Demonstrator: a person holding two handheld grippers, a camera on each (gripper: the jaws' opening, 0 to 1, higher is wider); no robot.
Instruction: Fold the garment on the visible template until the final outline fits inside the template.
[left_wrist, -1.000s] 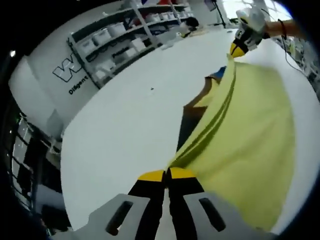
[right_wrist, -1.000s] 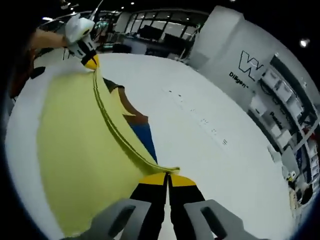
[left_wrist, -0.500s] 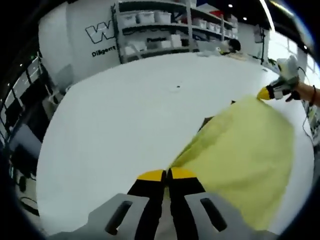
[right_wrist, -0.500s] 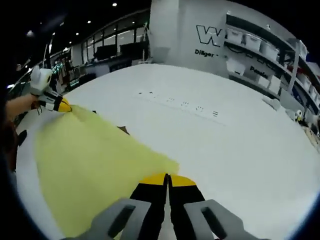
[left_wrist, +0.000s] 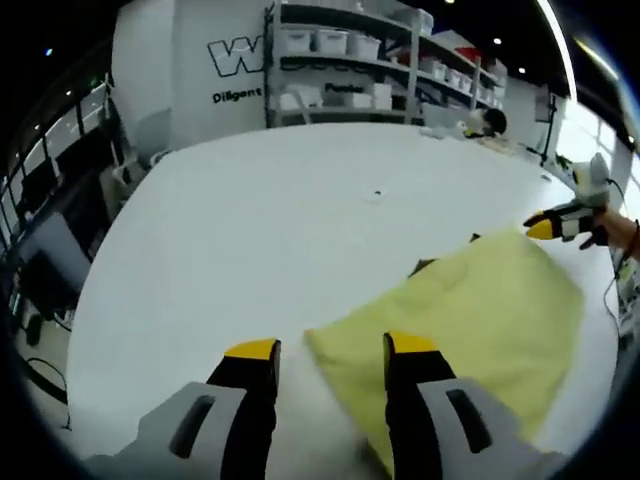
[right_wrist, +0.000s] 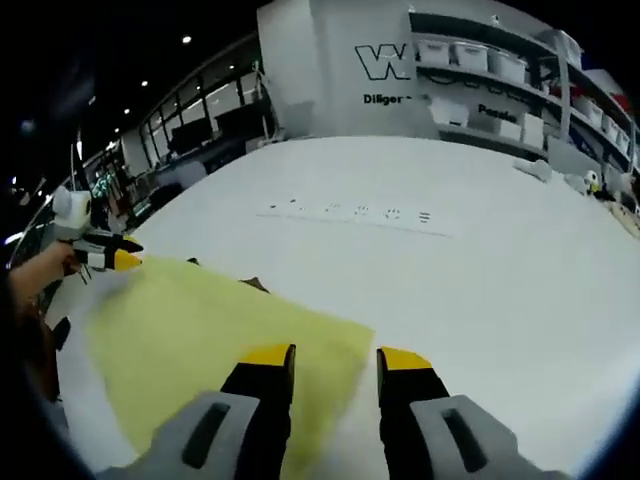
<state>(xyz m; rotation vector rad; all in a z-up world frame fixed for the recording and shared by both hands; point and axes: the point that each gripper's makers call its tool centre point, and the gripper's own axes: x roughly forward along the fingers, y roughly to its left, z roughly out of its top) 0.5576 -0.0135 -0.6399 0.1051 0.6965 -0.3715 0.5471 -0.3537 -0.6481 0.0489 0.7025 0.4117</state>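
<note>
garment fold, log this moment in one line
stage: fold laid, released | garment: yellow, flat on table | left gripper: open | right gripper: open | template: brown bit past far edge

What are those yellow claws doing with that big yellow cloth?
A person holds a gripper in each hand and is folding a yellow cloth on a big white table. Right now the cloth lies flat and both grippers are open. The left gripper sits at one corner of the cloth and the right gripper at another, neither one pinching it. A bit of something brown peeks out from under the cloth's far edge.
</note>
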